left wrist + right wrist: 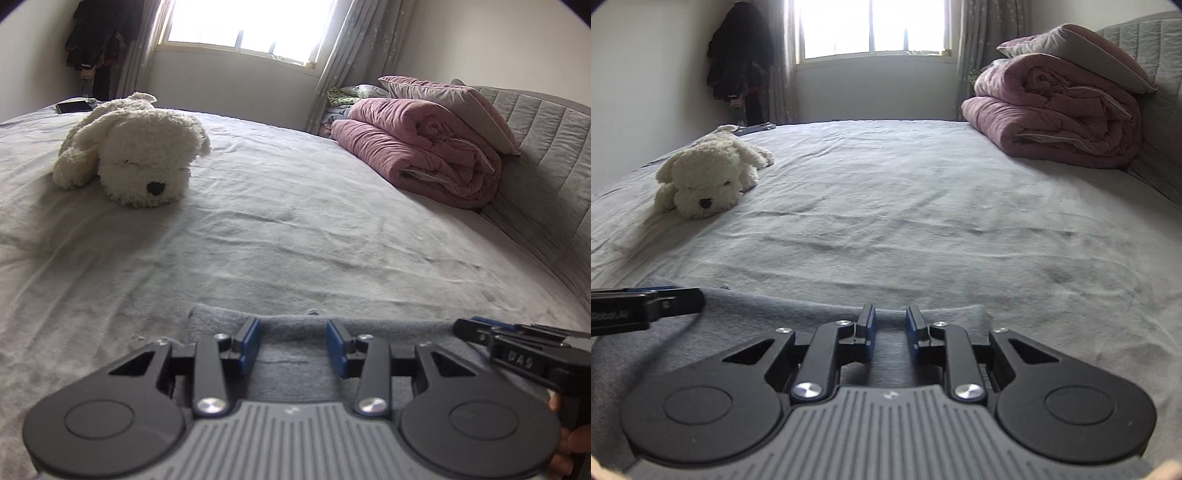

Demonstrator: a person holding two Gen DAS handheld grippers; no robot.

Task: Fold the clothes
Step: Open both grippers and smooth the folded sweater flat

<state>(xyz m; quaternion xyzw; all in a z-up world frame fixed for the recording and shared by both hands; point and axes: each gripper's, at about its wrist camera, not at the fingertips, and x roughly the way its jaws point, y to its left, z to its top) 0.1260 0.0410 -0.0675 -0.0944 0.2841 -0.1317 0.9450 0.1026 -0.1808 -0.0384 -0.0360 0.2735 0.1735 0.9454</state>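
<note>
A grey fleece garment [291, 373] lies flat on the grey bed sheet [280, 236] at the near edge. My left gripper [293, 332] hovers over the garment's far edge, open wide, with fabric below the blue pads [251, 339] but not pinched. My right gripper [890, 317] is also over the same garment [738, 321], its jaws standing a narrow gap apart with cloth lying between them. Each gripper shows in the other's view: the right gripper [465, 326] at the garment's right end, the left gripper [694, 295] at its left.
A white plush dog [136, 166] lies on the bed at the far left. A folded pink quilt [424, 155] with a pillow [454, 107] sits against the padded headboard [546, 155] at the right. A dark flat object [74, 107] rests at the far corner.
</note>
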